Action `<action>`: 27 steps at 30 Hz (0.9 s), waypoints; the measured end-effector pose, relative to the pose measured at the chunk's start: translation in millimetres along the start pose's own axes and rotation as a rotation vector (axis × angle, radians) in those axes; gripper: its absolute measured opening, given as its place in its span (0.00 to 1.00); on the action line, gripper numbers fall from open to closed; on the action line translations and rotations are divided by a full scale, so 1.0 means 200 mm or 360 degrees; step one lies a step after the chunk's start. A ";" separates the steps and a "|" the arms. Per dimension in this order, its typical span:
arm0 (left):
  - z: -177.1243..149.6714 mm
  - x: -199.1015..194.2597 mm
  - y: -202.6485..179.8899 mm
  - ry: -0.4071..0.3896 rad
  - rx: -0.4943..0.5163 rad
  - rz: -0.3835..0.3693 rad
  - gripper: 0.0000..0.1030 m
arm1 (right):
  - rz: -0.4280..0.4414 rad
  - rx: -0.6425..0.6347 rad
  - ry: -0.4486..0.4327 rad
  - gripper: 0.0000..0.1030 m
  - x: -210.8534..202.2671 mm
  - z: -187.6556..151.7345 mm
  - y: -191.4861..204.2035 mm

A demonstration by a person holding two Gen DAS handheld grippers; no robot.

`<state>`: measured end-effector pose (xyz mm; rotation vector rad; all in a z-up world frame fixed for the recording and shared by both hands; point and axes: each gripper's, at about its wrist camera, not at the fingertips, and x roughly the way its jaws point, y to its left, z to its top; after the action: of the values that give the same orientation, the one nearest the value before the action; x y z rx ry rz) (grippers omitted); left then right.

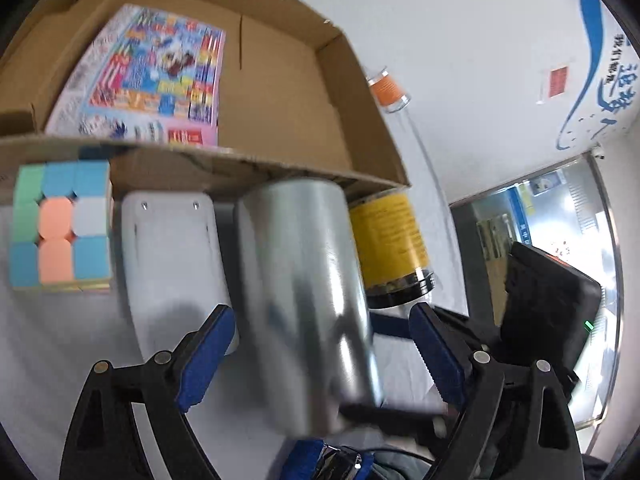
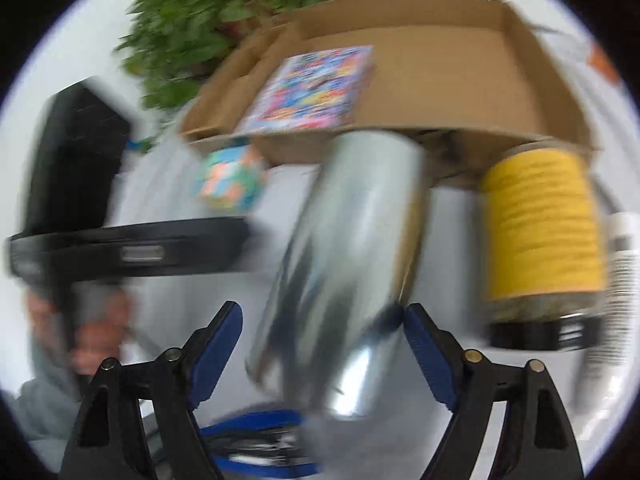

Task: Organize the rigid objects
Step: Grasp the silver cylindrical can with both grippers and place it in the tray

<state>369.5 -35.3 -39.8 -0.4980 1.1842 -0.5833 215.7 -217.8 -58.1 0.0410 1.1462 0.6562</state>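
Now | both grippers, left gripper (image 1: 320, 350) and right gripper (image 2: 322, 344), wide, nothing held | steel cylinder (image 1: 304, 300): rigid, slick, likely light | grip mid-body.

A shiny silver sheen is being shown by the metal can (image 1: 308, 300), streaked with grey reflections. Pastel squares of blue, mint green, peach and white are being displayed on the puzzle cube (image 1: 60, 226). A bright yellow label is being carried by the jar (image 1: 386, 236), capped in black. Plain brown is being worn by the cardboard box (image 1: 280, 92), and a busy multicolour print, pink-edged, is being flashed by the booklet (image 1: 156, 76) inside. The bench (image 1: 60, 340) is being seen in white, with blue pads on black gripper fingers (image 1: 206, 350).
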 end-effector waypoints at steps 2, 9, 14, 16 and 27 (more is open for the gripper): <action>0.00 0.06 -0.01 0.0034 0.0019 0.0062 0.86 | 0.0069 -0.0018 0.0025 0.87 0.04 -0.02 0.04; -0.01 0.08 -0.08 0.0008 0.0148 0.0213 0.74 | 0.0185 0.0212 0.0018 0.88 0.19 0.00 -0.01; -0.03 -0.13 -0.34 -0.0197 0.0340 0.0177 0.74 | 0.0066 0.0112 -0.0190 0.88 -0.04 0.00 0.12; 0.04 -0.22 -0.46 -0.0295 0.0423 0.0176 0.74 | 0.0029 0.0055 -0.0292 0.88 -0.18 0.05 0.17; 0.85 -0.03 -0.21 -0.0206 0.0198 0.0276 0.74 | 0.0009 -0.0084 -0.0239 0.85 -0.10 0.82 0.01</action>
<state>522.1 -53.6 43.7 -0.3186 1.0487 -0.4656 350.3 -178.4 30.0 0.0476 0.9841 0.6767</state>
